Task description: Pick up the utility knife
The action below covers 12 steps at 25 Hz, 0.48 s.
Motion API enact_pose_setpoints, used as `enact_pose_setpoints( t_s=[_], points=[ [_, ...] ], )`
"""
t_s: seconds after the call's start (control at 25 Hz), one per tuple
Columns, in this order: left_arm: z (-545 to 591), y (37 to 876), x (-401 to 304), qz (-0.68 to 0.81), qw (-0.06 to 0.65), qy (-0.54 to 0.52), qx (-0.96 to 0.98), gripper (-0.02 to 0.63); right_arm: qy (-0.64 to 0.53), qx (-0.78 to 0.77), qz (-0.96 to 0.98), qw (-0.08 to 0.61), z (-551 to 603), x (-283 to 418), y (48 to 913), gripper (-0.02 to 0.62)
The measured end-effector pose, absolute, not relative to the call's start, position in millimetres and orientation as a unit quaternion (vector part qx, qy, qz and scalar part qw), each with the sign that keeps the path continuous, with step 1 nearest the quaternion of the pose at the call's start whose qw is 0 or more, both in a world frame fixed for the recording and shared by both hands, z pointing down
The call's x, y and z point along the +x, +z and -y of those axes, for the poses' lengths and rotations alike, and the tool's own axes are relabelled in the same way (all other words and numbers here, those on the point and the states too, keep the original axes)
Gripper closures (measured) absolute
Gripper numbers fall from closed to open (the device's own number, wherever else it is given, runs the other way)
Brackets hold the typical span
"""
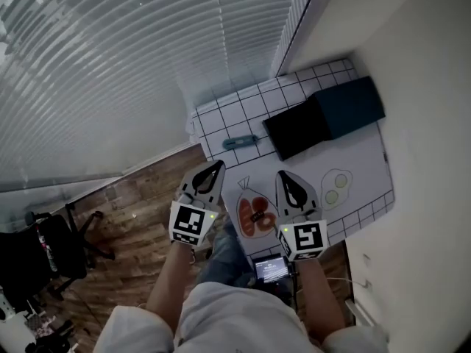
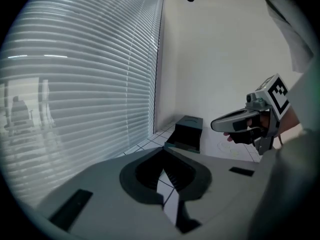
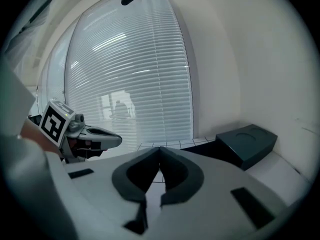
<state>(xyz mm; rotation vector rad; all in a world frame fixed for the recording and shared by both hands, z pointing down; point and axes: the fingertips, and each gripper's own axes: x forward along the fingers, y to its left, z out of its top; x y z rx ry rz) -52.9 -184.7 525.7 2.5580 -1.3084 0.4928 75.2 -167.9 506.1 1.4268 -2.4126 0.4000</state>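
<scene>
**A:** Where is the thing you want me to take?

**B:** The small teal utility knife [image 1: 238,143] lies flat on the white grid-patterned counter [image 1: 360,160], just above centre in the head view. It sits a little left of the flat black panel [image 1: 294,131] that abuts the dark teal box [image 1: 349,105]. It touches neither, so you have open room on your side of it.

**A:** And my grippers?

**B:** Your left gripper [image 1: 218,165] and right gripper [image 1: 283,176] hang side by side in the lower middle, over the counter's near edge, both aimed up-frame. Each pair of jaws is pressed together at the tips with nothing between them. You're short of the knife, so I'd say that is only a travelling posture. The left looks nearer. Part its jaws before you settle over the handle.
</scene>
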Motion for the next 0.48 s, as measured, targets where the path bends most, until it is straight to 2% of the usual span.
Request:
enact_pose_setpoints(
  t_s=[0.48],
  points=[
    [213.6,577.9,-42.4,0.396,0.127,0.232,0.879,0.6,0.162,0.493,0.836,0.178,201.4,63.6,547.7,0.589]
  ],
)
